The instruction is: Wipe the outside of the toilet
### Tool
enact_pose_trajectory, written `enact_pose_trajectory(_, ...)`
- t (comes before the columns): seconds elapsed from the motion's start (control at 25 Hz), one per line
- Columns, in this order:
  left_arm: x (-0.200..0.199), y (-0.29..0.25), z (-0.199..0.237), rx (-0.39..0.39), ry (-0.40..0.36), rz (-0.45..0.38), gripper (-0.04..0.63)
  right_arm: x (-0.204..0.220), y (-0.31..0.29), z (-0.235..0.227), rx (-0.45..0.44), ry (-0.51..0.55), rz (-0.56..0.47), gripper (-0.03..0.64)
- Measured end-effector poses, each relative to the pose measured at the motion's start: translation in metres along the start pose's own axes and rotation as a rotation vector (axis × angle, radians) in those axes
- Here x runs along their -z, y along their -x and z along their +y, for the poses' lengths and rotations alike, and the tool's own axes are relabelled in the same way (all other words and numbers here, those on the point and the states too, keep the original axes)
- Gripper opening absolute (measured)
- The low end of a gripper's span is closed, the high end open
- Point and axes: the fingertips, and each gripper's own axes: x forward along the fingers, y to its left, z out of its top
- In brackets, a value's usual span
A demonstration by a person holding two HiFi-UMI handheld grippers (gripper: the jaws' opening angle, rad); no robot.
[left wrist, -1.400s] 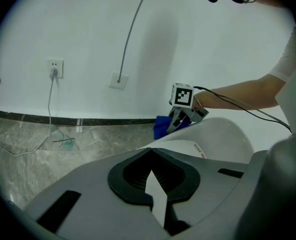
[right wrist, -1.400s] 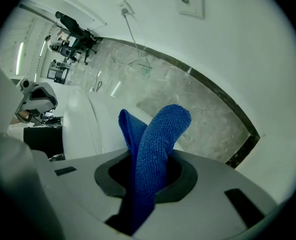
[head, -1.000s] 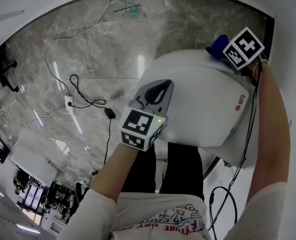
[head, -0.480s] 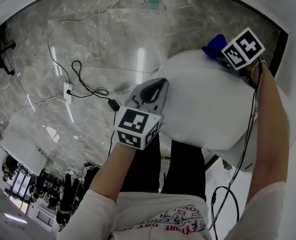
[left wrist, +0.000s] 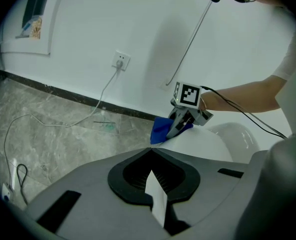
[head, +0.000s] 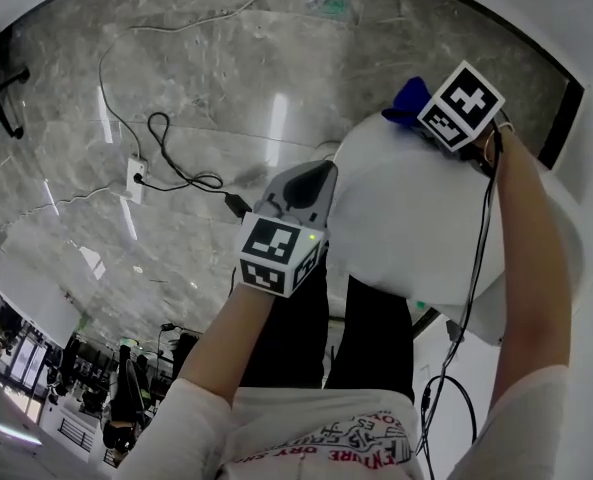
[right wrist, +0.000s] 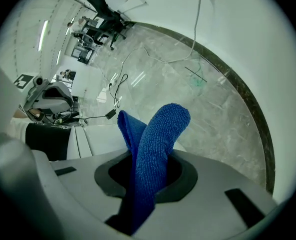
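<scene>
Head view: white toilet (head: 406, 218), marble floor (head: 196, 98), blue cloth (head: 406, 96).

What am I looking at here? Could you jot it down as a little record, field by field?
Place: white toilet on a grey marble floor
Right gripper: shut on a blue cloth, held against the toilet's far end
Left gripper: jaws together, nothing held, beside the toilet
Floor clutter: black cable
</scene>
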Motion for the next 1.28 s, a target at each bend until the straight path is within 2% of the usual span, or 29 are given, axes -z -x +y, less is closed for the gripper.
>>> enact_pose_trajectory(0.52,0.047,0.060,0.065,-0.070,0.149,-0.009,0.006,-0.056,-0.038,0.070,-0.027,0.243,0.196,0.072)
enact_pose_trajectory(0.68,0.057,0.078,0.076,-0.099,0.181,-0.029,0.008,-0.068,-0.050,0.107,-0.101,0.343,0.237,0.072)
enact_pose_trajectory(0.84,0.059,0.090,0.080,-0.109,0.185,-0.013,0.006,-0.079,-0.060,0.142,-0.161,0.388,0.275,0.072)
enact_pose_trajectory(0.92,0.055,0.093,0.075,-0.102,0.187,-0.007,0.006,-0.084,-0.061,0.149,-0.150,0.389,0.243,0.072)
enact_pose_trajectory(1.0,0.049,0.093,0.066,-0.092,0.173,0.000,0.006,-0.091,-0.055,0.150,-0.124,0.358,0.152,0.072)
enact_pose_trajectory(1.16,0.023,0.085,0.045,-0.061,0.100,0.016,0.006,-0.104,-0.016,0.146,-0.072,0.221,-0.089,0.072)
enact_pose_trajectory(1.28,-0.007,0.077,0.020,-0.030,0.023,0.012,0.006,-0.099,0.029,0.143,-0.059,0.106,-0.246,0.072)
